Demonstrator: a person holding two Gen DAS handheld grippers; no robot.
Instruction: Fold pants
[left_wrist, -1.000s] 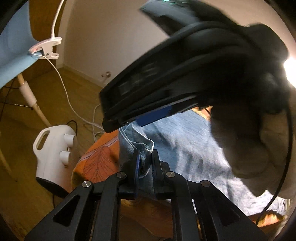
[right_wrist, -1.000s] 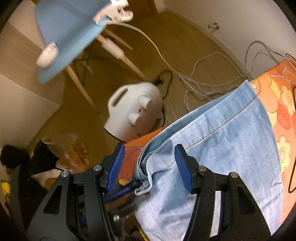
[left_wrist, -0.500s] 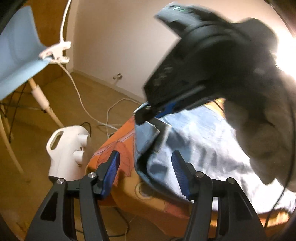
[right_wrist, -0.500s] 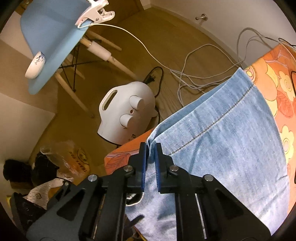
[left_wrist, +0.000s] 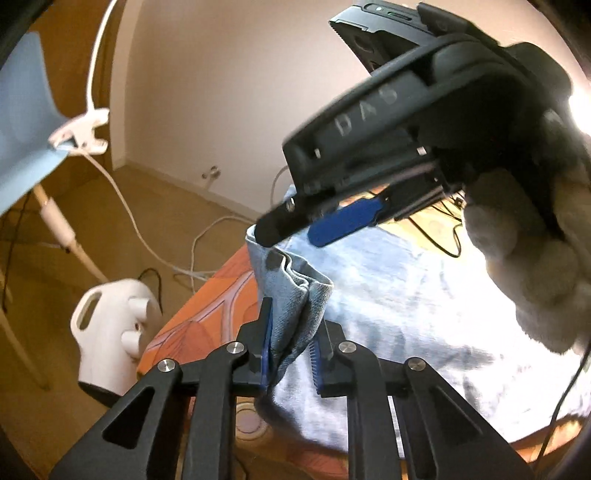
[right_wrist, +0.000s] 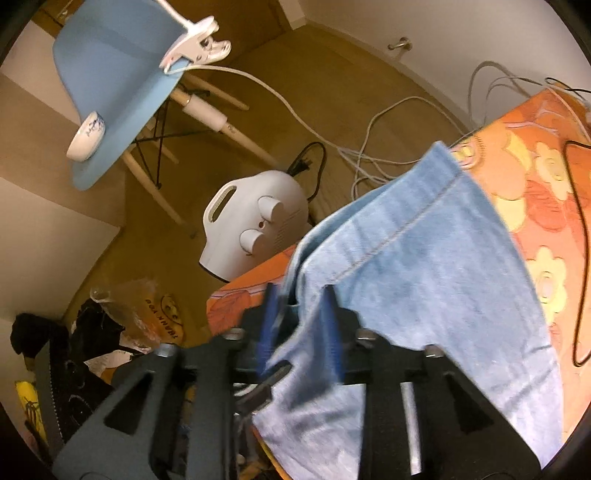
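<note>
The light blue denim pants (left_wrist: 388, 306) lie on an orange flowered cloth (left_wrist: 207, 314) and show in the right wrist view (right_wrist: 424, 266) too. My left gripper (left_wrist: 291, 347) is closed down on a bunched corner of the denim (left_wrist: 295, 295) at the table's edge. My right gripper (right_wrist: 299, 325) has its blue pads (right_wrist: 328, 328) apart, around the same denim edge, not pinching it. The right gripper also hangs above the pants in the left wrist view (left_wrist: 321, 229).
A white appliance (right_wrist: 255, 225) stands on the wooden floor beside the table, with white cables (right_wrist: 369, 147) around it. A blue chair (right_wrist: 122, 70) with a clip-on lamp is further off. Bags and clutter (right_wrist: 110, 332) lie at lower left. A black cable (right_wrist: 580, 258) crosses the cloth.
My left gripper, open half a second ago, has closed on the denim corner. My right gripper, shut on the edge then, has opened.
</note>
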